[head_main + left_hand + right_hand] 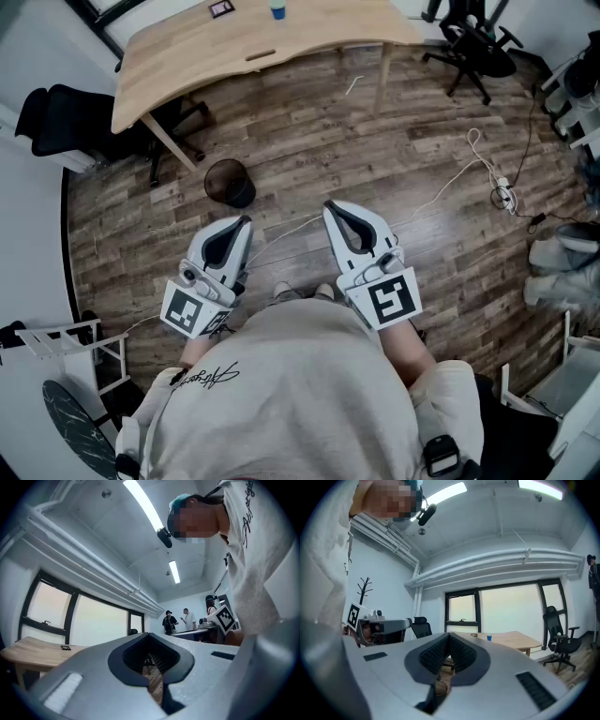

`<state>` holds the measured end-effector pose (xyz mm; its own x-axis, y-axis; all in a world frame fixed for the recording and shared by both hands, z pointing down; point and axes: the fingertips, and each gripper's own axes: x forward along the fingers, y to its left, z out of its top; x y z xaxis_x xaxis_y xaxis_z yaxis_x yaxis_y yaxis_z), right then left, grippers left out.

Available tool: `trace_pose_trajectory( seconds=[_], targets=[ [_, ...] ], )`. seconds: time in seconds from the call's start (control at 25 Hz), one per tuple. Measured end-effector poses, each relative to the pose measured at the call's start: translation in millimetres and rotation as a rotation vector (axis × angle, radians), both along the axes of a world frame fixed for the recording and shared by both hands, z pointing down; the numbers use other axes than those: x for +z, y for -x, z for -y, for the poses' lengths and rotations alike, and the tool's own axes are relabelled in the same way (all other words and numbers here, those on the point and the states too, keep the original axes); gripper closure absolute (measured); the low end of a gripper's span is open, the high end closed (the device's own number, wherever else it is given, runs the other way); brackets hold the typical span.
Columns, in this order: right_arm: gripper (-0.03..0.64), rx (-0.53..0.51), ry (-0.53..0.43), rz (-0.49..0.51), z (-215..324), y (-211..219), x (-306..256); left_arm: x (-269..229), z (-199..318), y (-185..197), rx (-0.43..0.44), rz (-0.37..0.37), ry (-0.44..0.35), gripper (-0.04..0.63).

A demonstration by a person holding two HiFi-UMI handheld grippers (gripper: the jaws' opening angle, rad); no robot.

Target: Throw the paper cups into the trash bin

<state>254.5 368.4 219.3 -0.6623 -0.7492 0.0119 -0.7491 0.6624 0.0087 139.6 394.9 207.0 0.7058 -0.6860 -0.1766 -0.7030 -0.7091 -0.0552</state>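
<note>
Jaws of the left gripper (246,223) and right gripper (330,208) are closed and empty, probably because the blue cup (277,9) is far away on the tabletop (206,47).

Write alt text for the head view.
From above, a person holds the left gripper and right gripper, both shut and empty, over a wooden floor. Ahead: a black trash bin near a wooden table with a blue cup.
</note>
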Motion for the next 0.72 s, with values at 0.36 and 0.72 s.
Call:
trace_pose_trajectory(
  seconds=[0.36, 0.72],
  targets=[
    [0.607, -0.001, 0.010, -0.004, -0.2, -18.8, 1.5, -0.5, -3.2, -16.1, -0.010, 0.006, -0.002, 0.592],
    [0.606, -0.007, -0.006, 0.005, -3.1, -37.0, 4.2, -0.8, -4.8, -29.9, -0.030, 0.004, -0.014, 0.592]
  ],
)
